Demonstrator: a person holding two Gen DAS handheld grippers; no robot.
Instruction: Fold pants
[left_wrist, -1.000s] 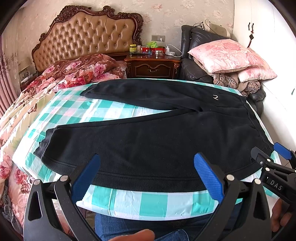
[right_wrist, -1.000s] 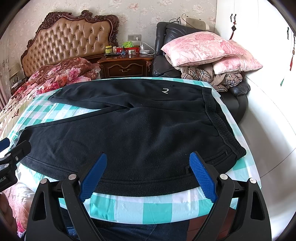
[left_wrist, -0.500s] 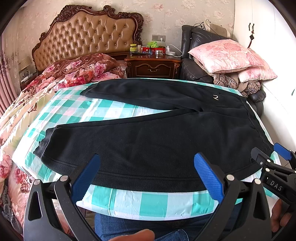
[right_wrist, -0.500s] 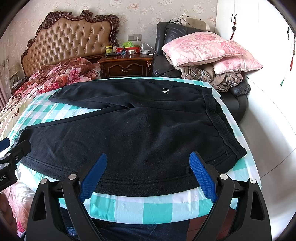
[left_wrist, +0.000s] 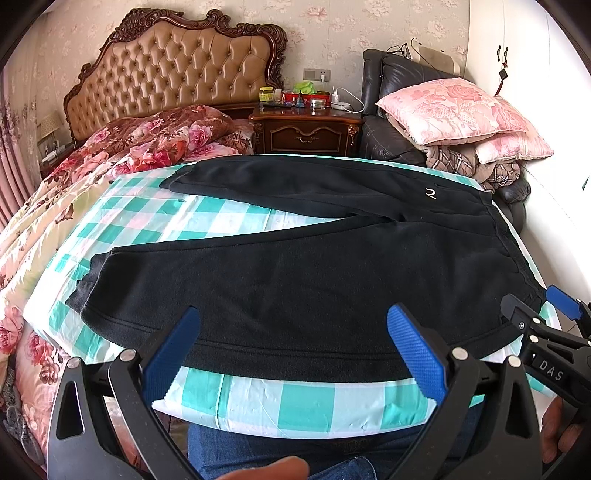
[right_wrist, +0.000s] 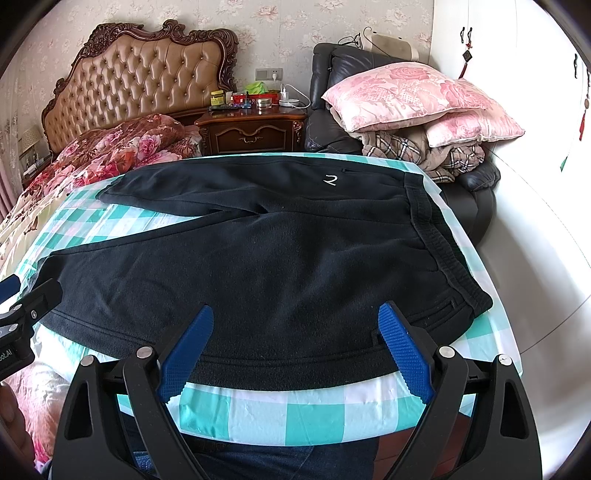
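Observation:
Black fleece pants (left_wrist: 314, 273) (right_wrist: 280, 266) lie flat on a teal and white checked cloth (left_wrist: 303, 402) (right_wrist: 295, 410), waistband to the right, both legs spread toward the left. A small white logo (right_wrist: 330, 180) marks the far hip. My left gripper (left_wrist: 293, 332) stands open above the near leg's front edge, nothing between its blue pads. My right gripper (right_wrist: 295, 328) is open too, hovering over the near hip area; it also shows at the right edge of the left wrist view (left_wrist: 543, 317). The left gripper's tip (right_wrist: 22, 295) shows at the left edge of the right wrist view.
A floral quilt (left_wrist: 122, 155) covers the bed on the left, under a tufted headboard (left_wrist: 177, 74). A wooden nightstand (left_wrist: 306, 129) with small items stands behind. Pink pillows (right_wrist: 413, 96) are stacked on a dark armchair at the right. A person's jeans (left_wrist: 280, 454) are below.

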